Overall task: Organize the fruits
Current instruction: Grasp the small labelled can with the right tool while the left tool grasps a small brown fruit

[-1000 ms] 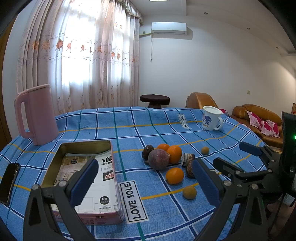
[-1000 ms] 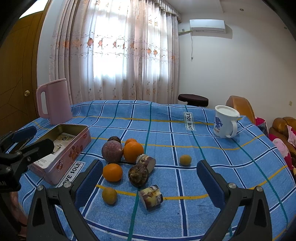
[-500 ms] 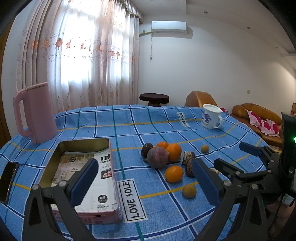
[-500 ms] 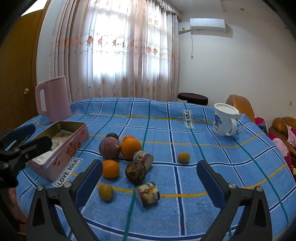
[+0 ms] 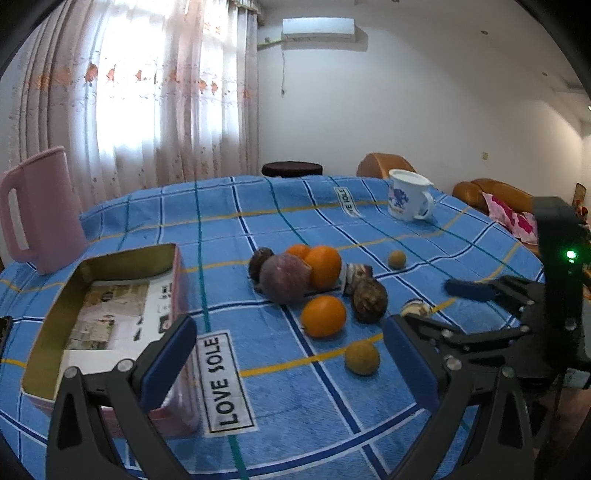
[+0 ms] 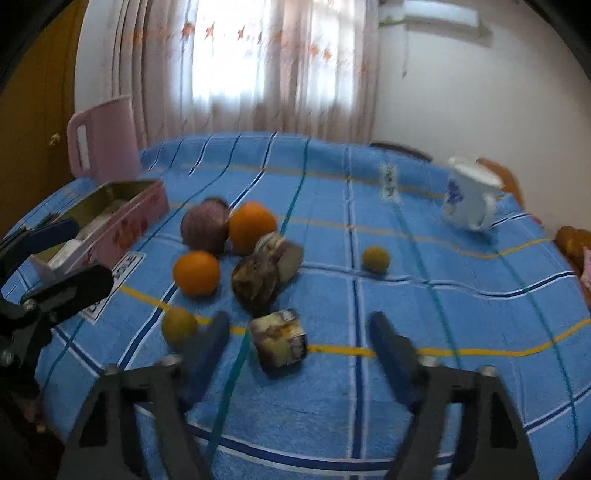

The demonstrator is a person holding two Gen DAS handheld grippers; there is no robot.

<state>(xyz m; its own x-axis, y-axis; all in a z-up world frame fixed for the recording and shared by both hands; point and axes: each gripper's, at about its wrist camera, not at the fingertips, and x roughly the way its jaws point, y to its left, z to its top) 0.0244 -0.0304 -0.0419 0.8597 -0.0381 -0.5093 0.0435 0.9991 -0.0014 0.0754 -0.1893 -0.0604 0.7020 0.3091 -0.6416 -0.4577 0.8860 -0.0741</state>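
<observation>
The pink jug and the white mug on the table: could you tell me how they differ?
The pink jug is taller and plain; the white mug is shorter with a blue print. The jug stands just behind the open tin; the mug stands alone at the far right. Both are upright and have handles.

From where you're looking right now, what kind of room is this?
Most likely a home living room. A table with a blue checked cloth holds fruit; behind it are a brown sofa, a curtained window and a wall air conditioner.
</observation>
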